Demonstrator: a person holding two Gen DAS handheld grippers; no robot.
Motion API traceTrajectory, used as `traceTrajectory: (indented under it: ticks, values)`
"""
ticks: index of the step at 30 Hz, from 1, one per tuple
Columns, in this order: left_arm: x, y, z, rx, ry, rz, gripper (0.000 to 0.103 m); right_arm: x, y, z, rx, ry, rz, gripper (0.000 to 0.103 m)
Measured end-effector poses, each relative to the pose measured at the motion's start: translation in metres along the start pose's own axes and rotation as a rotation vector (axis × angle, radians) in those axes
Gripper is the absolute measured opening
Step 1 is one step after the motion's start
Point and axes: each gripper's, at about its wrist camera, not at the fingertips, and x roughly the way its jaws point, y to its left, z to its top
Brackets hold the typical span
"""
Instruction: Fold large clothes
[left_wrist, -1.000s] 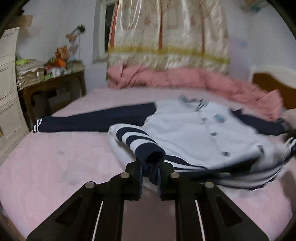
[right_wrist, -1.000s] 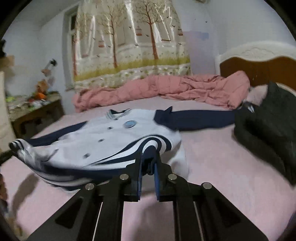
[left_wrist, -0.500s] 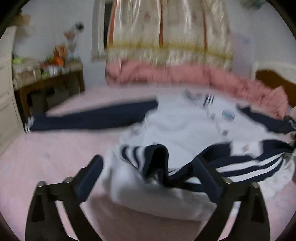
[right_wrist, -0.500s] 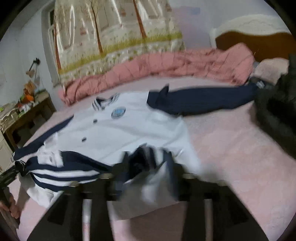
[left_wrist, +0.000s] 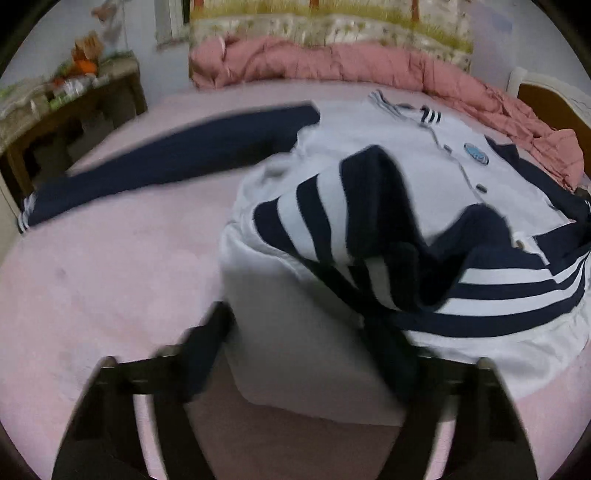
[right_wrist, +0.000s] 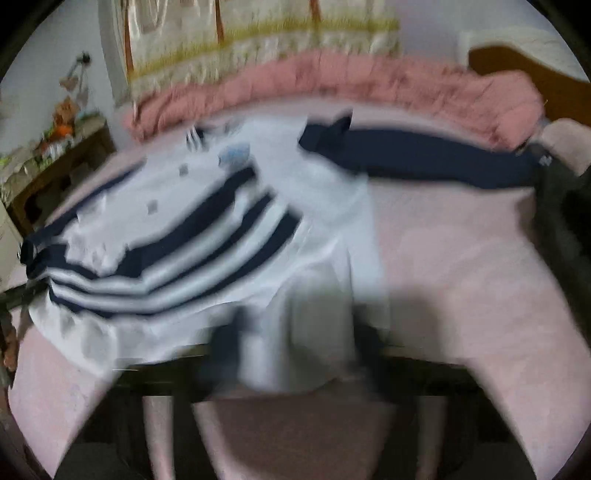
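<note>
- Since a second ago both grippers have let go of the hem of the jacket (left_wrist: 388, 184) and dropped toward the bed (left_wrist: 110, 277); the hem, lifted then, now lies folded up over the jacket's white front.
- Left gripper (left_wrist: 306, 354): its jaws opened wide and have just been closing again; they now stand partly apart, with the white folded corner of the jacket between them. Blur hides whether the pads touch the cloth.
- Right gripper (right_wrist: 295, 354): the same, its jaws have just been narrowing, with white cloth between them; the view is too smeared to tell contact.
- Jacket: spread on the pink bed, collar toward the far side, navy-and-white striped hem band doubled back across the buttons and lying rumpled, not flat.
- Left sleeve (left_wrist: 166, 162), navy, stretches out flat to the left in the left view.
- Right sleeve (right_wrist: 417, 155) stretches to the right in the right view, its cuff near a dark garment (right_wrist: 569, 229) at the bed's edge.
- A pink quilt (left_wrist: 332, 62) is bunched along the far side of the bed, below a patterned curtain (right_wrist: 258, 33).
- A wooden counter (left_wrist: 66, 107) with clutter stands left of the bed.
</note>
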Motion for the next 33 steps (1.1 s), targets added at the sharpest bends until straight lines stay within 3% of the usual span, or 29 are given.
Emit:
traceTrajectory:
  ticks: [1,2,6,8,10,12,14,15,16,17,18,19,21,23,24,26,28,31,32,33]
  values:
    - [-0.010,-0.006,-0.001,0.018,-0.033,0.025,0.017,-0.006,0.000,-0.001,0.005,-0.033,-0.028,0.019]
    - [-0.024,-0.008,-0.002,0.024,-0.074,0.066,0.009,-0.013,0.000,-0.002,0.013,-0.064,-0.036,0.014]
    - [-0.061,0.006,-0.008,-0.060,-0.162,0.033,0.005,-0.064,-0.002,-0.012,0.082,-0.231,-0.111,0.006]
    - [-0.060,0.012,-0.012,-0.072,-0.133,0.045,0.005,-0.073,-0.005,-0.014,0.084,-0.235,-0.193,0.005]
    - [-0.042,0.015,-0.015,-0.082,-0.075,0.070,0.006,-0.064,-0.014,-0.014,0.101,-0.191,-0.202,0.005]
    - [-0.024,0.014,-0.024,-0.066,-0.035,0.104,0.014,-0.048,-0.020,-0.018,0.113,-0.133,-0.177,0.005]
    - [-0.022,0.009,-0.022,-0.039,-0.046,0.110,0.020,-0.049,-0.014,-0.021,0.083,-0.149,-0.192,0.005]
    - [-0.030,0.005,-0.022,-0.018,-0.078,0.120,0.043,-0.053,-0.013,-0.020,0.070,-0.166,-0.188,0.005]
    - [-0.038,0.001,-0.020,0.005,-0.129,0.122,0.057,-0.060,-0.010,-0.018,0.054,-0.195,-0.181,0.009]
    - [-0.047,-0.005,-0.019,0.032,-0.188,0.121,0.079,-0.068,-0.006,-0.015,0.043,-0.233,-0.186,0.012]
    - [-0.056,-0.012,-0.015,0.066,-0.248,0.125,0.088,-0.071,-0.002,-0.010,0.032,-0.256,-0.185,0.026]
    - [-0.064,-0.020,-0.012,0.104,-0.290,0.133,0.089,-0.077,0.003,-0.004,0.008,-0.278,-0.169,0.050]
    - [-0.067,-0.034,-0.002,0.154,-0.323,0.169,0.097,-0.081,0.018,0.012,-0.066,-0.279,-0.119,0.074]
    - [-0.057,-0.045,0.009,0.189,-0.341,0.243,0.099,-0.076,0.031,0.025,-0.089,-0.262,-0.102,0.074]
    - [-0.045,-0.049,0.015,0.215,-0.312,0.242,0.099,-0.065,0.038,0.033,-0.091,-0.233,-0.092,0.074]
    - [-0.016,-0.051,0.026,0.228,-0.220,0.245,0.099,-0.034,0.048,0.045,-0.106,-0.116,-0.071,0.075]
    - [0.012,-0.045,0.029,0.198,-0.149,0.275,0.099,0.007,0.053,0.050,-0.110,0.013,-0.132,0.075]
    - [0.040,-0.031,0.033,0.122,-0.055,0.251,0.099,0.036,0.051,0.046,-0.110,-0.036,-0.345,0.076]
    - [0.040,-0.026,0.034,0.088,-0.058,0.223,0.099,0.044,0.044,0.046,-0.080,-0.030,-0.368,0.076]
    - [0.039,-0.018,0.034,0.045,-0.065,0.207,0.099,0.045,0.038,0.046,-0.043,-0.026,-0.331,0.076]
